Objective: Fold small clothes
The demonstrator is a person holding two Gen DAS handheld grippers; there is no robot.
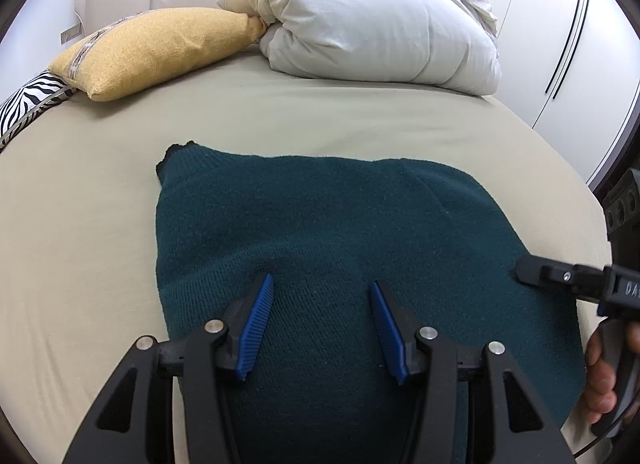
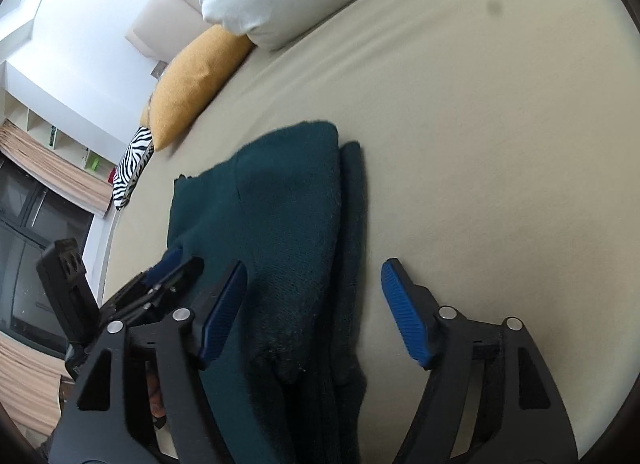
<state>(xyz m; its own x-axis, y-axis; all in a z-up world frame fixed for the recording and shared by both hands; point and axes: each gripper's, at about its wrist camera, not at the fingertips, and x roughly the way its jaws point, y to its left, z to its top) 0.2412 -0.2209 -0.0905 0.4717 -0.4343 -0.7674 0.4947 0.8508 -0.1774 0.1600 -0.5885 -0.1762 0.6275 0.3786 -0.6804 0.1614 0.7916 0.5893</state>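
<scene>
A dark green knitted garment (image 1: 320,224) lies folded on the beige bed sheet (image 1: 80,224). My left gripper (image 1: 322,284) is open just above its near part, with the blue fingertips (image 1: 264,296) spread over the knit. My right gripper (image 2: 316,268) is open over the garment's right edge (image 2: 304,224), with one fingertip (image 2: 394,276) over bare sheet. The right gripper also shows in the left wrist view (image 1: 532,268) at the garment's right edge. The left gripper shows in the right wrist view (image 2: 168,264) at the left.
A yellow pillow (image 1: 152,52), a zebra-print cushion (image 1: 28,100) and a bundled white duvet (image 1: 360,20) lie at the head of the bed. White wardrobe doors (image 1: 568,44) stand to the right. A window with curtains (image 2: 36,224) is on the far left.
</scene>
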